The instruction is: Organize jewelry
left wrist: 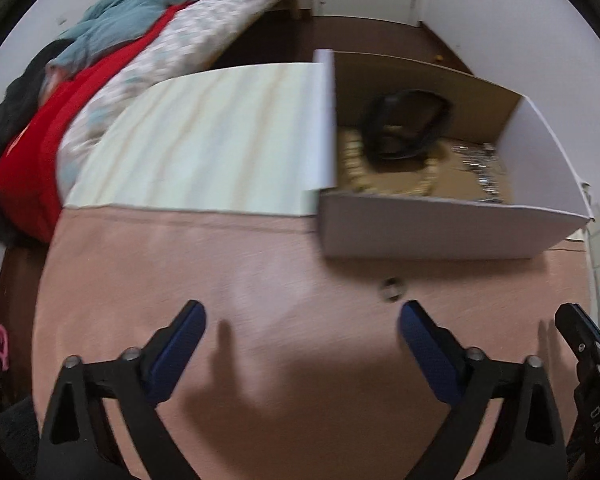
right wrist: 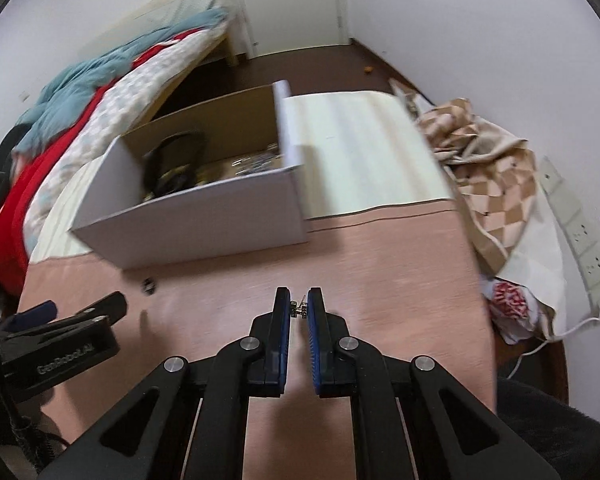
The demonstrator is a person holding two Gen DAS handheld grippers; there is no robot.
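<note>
An open white cardboard box (left wrist: 432, 228) stands on the table and holds a black band (left wrist: 406, 124), a gold beaded chain (left wrist: 356, 168) and silver pieces (left wrist: 480, 164). A small silver ring (left wrist: 391, 289) lies on the pink cloth in front of the box. My left gripper (left wrist: 302, 320) is open and empty, just short of the ring. My right gripper (right wrist: 299, 307) is shut on a small silver earring (right wrist: 299, 309) above the pink cloth, in front of the box (right wrist: 204, 224). The ring (right wrist: 149, 285) and my left gripper (right wrist: 80, 312) show at the left.
A pink cloth (left wrist: 260, 280) covers the near half of the pale wooden table (left wrist: 220, 136). A bed with red, teal and patterned bedding (left wrist: 112, 64) lies at the left. A checked cloth (right wrist: 496, 184) and a wall socket strip (right wrist: 580, 236) are at the right.
</note>
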